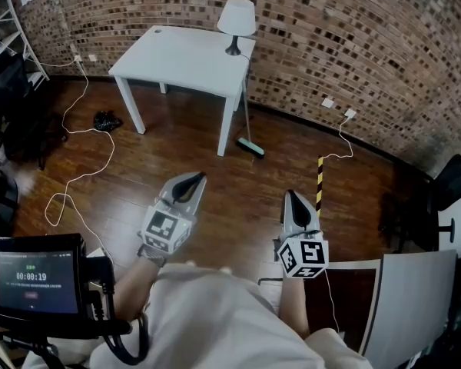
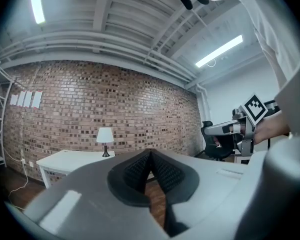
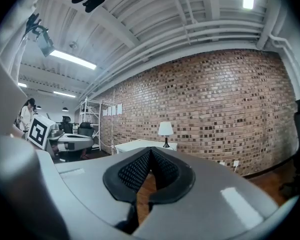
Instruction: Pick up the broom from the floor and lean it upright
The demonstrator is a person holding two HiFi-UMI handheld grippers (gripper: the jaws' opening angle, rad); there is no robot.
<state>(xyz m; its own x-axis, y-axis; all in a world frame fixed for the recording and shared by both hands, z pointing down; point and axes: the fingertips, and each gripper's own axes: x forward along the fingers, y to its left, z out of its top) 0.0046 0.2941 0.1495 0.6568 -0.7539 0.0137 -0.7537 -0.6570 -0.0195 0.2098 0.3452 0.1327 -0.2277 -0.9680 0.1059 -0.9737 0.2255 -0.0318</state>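
The broom [image 1: 247, 115] stands nearly upright: its thin handle leans on the right front corner of the white table [image 1: 183, 57] and its green head [image 1: 251, 147] rests on the wooden floor. My left gripper [image 1: 195, 178] and right gripper [image 1: 291, 197] are held level well short of it, side by side, both shut and empty. In the left gripper view the jaws [image 2: 150, 154] meet with nothing between them, and the right gripper [image 2: 238, 129] shows off to the side. The right gripper view shows the same closed pads [image 3: 150, 152]. Neither gripper view shows the broom.
A white lamp [image 1: 236, 21] stands on the table by the brick wall. A white cable [image 1: 83, 141] snakes over the floor at left, near a black bag [image 1: 106, 120]. A yellow-black striped post [image 1: 320, 181] stands at right. Office chairs [image 1: 453, 183] sit at both sides.
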